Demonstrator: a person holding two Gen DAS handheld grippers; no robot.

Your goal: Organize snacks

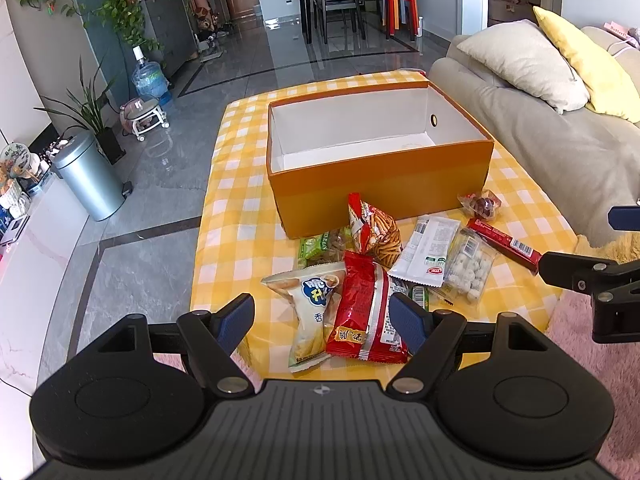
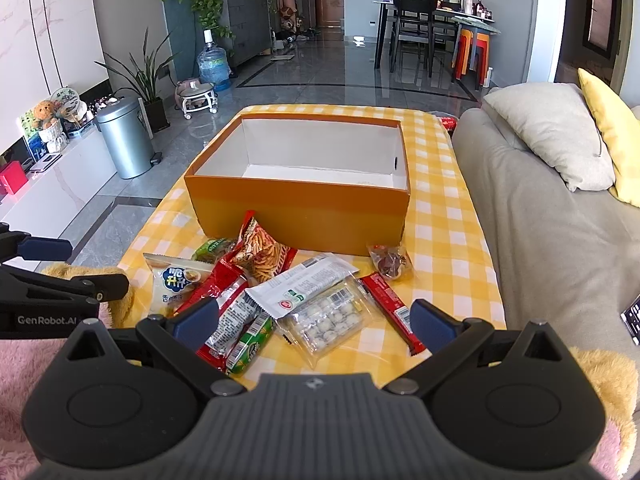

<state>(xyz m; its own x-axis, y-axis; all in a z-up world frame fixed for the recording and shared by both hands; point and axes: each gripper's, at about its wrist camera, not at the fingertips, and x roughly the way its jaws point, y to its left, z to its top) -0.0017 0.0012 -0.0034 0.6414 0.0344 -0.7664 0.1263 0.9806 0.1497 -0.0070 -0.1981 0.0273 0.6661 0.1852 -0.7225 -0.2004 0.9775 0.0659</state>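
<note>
Two spread, empty grippers, left gripper (image 1: 322, 318) and right gripper (image 2: 316, 322), face snack packets heaped before the orange box (image 1: 380, 176); the red packet (image 1: 366, 312) lies lengthwise nearest the left.

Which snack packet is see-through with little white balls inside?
The clear packet beside the long red bar; the other wrappers are mostly printed.

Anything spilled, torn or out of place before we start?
Nothing spilled or torn. The snacks lie in a loose overlapping heap in front of the orange box, which holds no snacks; the stick-snack bag leans against its front wall. Both the left gripper and right gripper are open, holding nothing.
</note>
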